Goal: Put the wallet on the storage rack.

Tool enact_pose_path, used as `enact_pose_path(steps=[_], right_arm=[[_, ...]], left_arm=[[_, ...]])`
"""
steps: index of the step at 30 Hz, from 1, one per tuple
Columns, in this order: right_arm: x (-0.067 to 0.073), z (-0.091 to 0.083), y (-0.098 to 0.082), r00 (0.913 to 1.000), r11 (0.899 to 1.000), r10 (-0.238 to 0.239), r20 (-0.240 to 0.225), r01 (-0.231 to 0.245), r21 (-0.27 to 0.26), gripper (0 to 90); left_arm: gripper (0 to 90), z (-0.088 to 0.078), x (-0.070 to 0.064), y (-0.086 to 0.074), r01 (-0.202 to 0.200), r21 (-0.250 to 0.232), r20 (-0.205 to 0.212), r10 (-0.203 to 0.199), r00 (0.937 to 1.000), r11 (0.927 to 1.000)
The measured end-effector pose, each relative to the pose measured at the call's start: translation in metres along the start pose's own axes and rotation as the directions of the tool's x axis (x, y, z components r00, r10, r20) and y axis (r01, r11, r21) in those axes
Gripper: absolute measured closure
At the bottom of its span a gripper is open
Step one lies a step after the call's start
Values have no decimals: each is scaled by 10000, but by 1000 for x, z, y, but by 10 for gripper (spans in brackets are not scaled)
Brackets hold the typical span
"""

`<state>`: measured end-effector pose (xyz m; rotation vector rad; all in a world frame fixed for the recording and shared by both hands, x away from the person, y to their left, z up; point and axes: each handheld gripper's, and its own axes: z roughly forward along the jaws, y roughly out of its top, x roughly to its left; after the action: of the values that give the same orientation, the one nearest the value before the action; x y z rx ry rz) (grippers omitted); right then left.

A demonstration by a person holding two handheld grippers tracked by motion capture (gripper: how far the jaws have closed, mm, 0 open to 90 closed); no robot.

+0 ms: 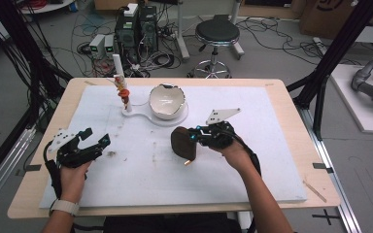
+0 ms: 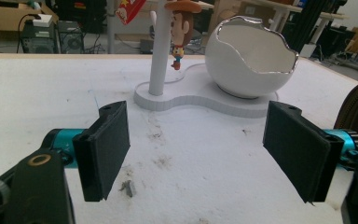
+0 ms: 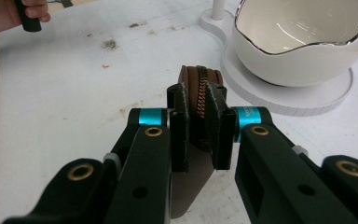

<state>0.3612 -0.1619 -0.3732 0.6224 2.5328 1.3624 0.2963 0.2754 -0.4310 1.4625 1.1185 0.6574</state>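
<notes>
1. One brown zippered pouch [image 1: 183, 143] hangs clamped between the jaws of the right gripper [image 1: 197, 136], lifted just above the white worktop [image 1: 272, 160], in front of the bowl; the right gripper view shows its zipper [image 3: 202, 95] running up between the two pads.
2. One left gripper [image 1: 93, 141] hovers over the worktop's left side, well apart from the pouch, its two jaws spread wide with nothing between them.
3. One white, egg-shaped bowl [image 1: 167, 101] with a jagged, silver-edged rim sits on one flat white base [image 1: 141, 116] toward the far middle of the worktop.
4. One slim white post [image 1: 119, 77] rises from the same base, just left of the bowl, and one small cowboy figurine [image 2: 180, 28] hangs from it.
5. A few dark crumbs [image 1: 110, 154] lie scattered on the worktop near the left gripper.
6. Beyond the worktop, one black round stool [image 1: 217, 33] stands on the floor beside two black computer towers [image 1: 137, 26] amid tangled cables.
</notes>
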Motion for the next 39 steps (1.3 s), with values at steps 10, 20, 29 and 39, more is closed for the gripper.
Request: enact_pose_path(steps=[10, 20, 29, 39], right_arm=[[3, -7, -3, 9984, 9897, -159, 540, 234, -1415, 428], [-4, 27, -26, 9962, 9954, 674, -545, -634, 723, 657], [-13, 20, -16, 9947, 9953, 964, -345, -959, 154, 660], [-31, 24, 35, 10000, 9985, 56, 6, -56, -545, 656]], left_arm=[[227, 0, 1, 0, 45, -16, -8, -45, 10000, 10000], [227, 0, 2, -1, 56, 30, -45, -55, 10000, 10000], [228, 1, 1, -1, 30, 105, 44, -30, 10000, 9999], [229, 1, 3, -2, 132, 154, 84, -133, 9999, 9998]])
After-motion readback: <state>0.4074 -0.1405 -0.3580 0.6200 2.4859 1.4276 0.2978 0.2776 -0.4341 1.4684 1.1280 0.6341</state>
